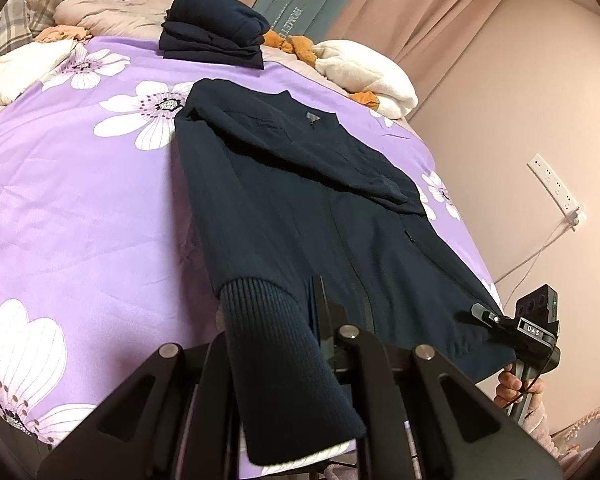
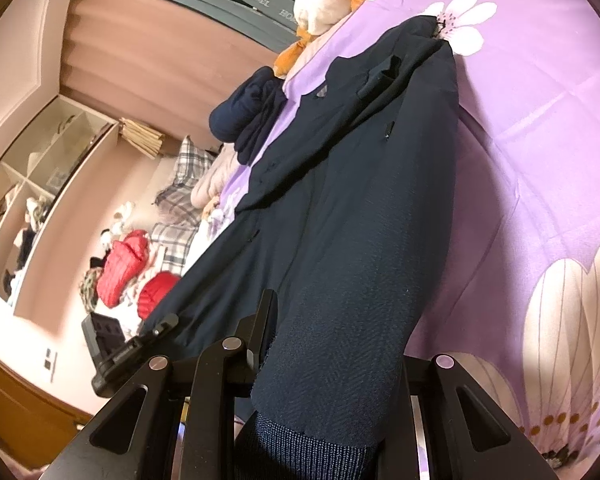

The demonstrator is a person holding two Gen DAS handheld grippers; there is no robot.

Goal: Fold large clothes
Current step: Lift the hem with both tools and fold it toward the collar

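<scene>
Left wrist view: the left tongs (image 1: 300, 344) are clenched on the ribbed hem of a navy jacket (image 1: 300, 200), which lies flat on a purple floral bed (image 1: 80, 208) and stretches away ahead. A folded navy pile (image 1: 214, 28) sits beyond it.

Right wrist view: the right tongs (image 2: 324, 364) grasp the jacket's other hem corner (image 2: 300, 440). If the two lift unevenly, the folded sleeves could likely slide loose.

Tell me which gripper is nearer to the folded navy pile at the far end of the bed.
Neither clearly: the left gripper and right gripper both grip the jacket hem at the near edge, with the jacket's whole length between them and the folded pile.
</scene>
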